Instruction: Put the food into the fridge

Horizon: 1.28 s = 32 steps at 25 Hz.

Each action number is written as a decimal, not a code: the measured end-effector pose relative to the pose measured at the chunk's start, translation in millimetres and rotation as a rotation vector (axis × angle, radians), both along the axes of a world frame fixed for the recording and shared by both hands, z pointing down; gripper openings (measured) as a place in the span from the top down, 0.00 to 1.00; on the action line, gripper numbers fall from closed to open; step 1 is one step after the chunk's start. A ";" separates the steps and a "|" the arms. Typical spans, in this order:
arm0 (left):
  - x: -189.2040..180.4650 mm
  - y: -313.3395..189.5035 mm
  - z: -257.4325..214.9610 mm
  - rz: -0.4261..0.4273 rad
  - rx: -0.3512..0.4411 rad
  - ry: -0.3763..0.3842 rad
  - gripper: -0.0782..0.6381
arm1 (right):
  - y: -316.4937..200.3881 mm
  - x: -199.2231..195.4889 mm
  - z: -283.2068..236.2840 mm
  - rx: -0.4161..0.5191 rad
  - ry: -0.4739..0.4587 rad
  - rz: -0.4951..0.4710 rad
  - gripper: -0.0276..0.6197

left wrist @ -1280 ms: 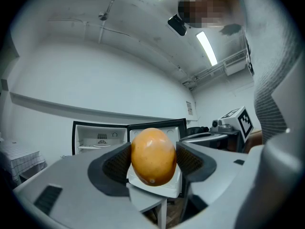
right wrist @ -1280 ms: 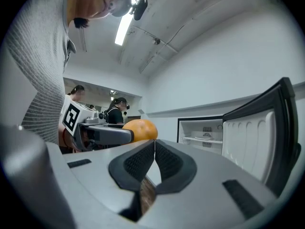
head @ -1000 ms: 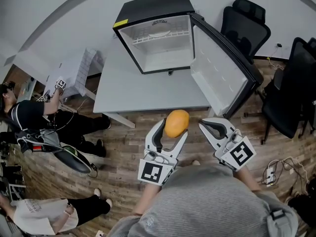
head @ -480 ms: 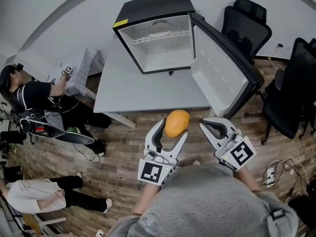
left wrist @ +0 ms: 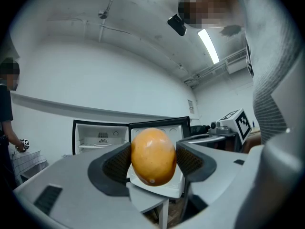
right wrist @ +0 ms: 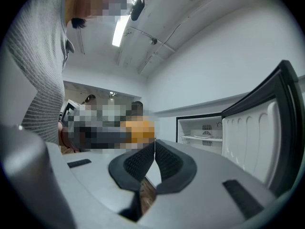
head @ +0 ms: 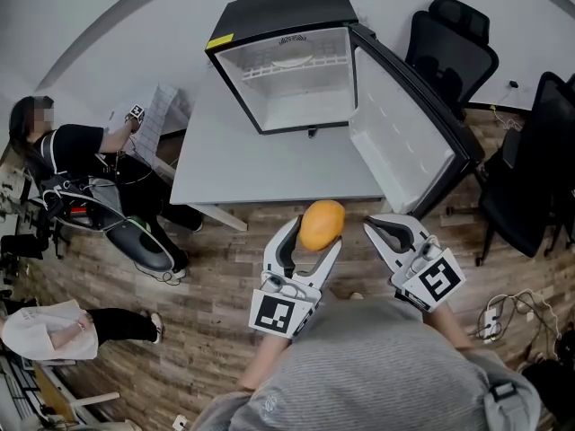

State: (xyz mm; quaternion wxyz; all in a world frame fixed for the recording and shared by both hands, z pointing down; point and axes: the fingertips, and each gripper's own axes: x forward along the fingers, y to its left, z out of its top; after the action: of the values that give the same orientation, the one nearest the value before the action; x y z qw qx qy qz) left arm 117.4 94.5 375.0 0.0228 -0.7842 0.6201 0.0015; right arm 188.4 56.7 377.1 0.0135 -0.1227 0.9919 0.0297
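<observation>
A: Currently left gripper (head: 315, 233) is clamping smooth orange oval fruit (head: 322, 223) across its middle, open black fridge (head: 278, 12) at 12 o'clock.
B: Right gripper (head: 377, 226) is idling, jaws together. Fruit's probably slick, bruisable; squeeze lightly.

One mango (head: 322, 224), one fridge (head: 278, 12), one table (head: 225, 164), two tongs (head: 315, 233) (head: 375, 226), two office chairs (head: 454, 50) (head: 530, 169), two bystanders (head: 72, 151) (head: 54, 330).
</observation>
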 end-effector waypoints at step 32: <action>-214.2 -176.0 -6.1 0.227 0.037 0.044 0.46 | -157.1 -197.4 -8.2 0.013 0.018 0.258 0.94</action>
State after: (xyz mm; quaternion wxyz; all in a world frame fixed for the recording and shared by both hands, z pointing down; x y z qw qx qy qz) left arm -96.8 -81.5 368.9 0.0233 -0.8485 0.5277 0.0326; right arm -9.0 -100.4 368.9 0.0016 -0.2489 0.9677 0.0387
